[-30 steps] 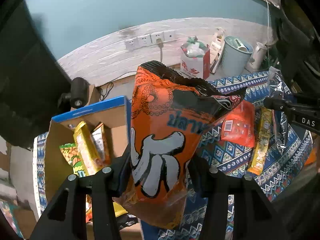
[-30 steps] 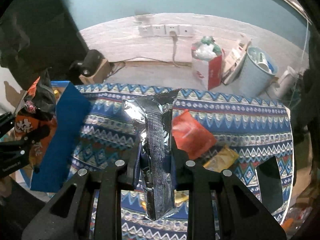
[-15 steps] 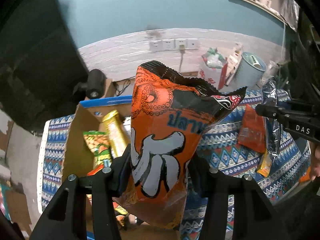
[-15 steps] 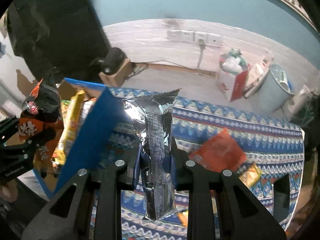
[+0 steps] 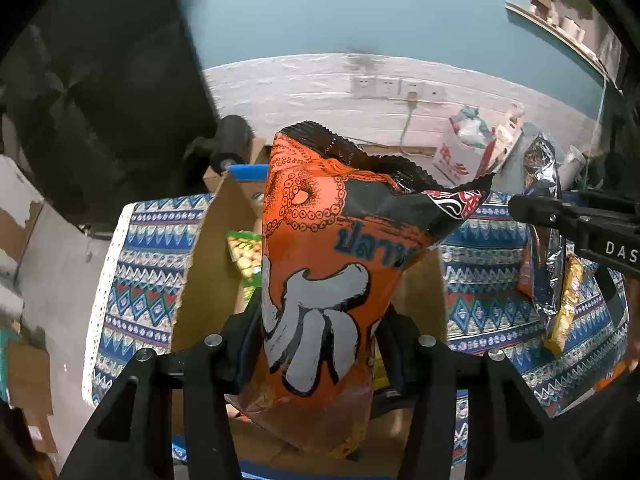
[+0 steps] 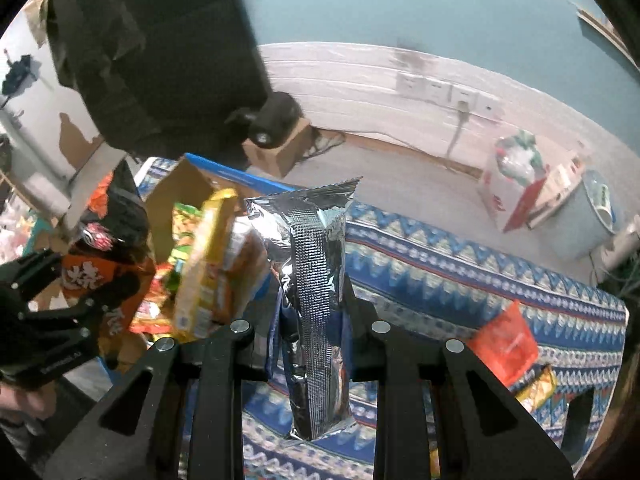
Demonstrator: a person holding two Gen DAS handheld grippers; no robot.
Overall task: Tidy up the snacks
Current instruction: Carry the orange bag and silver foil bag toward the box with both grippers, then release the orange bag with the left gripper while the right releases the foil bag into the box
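My left gripper is shut on an orange and black snack bag with a white squid drawing, held upright above the open cardboard box. My right gripper is shut on a silver foil snack packet, held upright just right of the box. The box holds several packets, among them a yellow one and a green one. The orange bag and left gripper also show in the right wrist view. The silver packet also shows in the left wrist view.
A blue patterned cloth covers the table. On it lie a red packet and a yellow packet. Behind are a wall with sockets, a red and white bag, a pale bin and a black chair.
Both grippers have moved left with their packets. The orange bag now hangs over the box, and the silver packet has come up beside the box's right wall.
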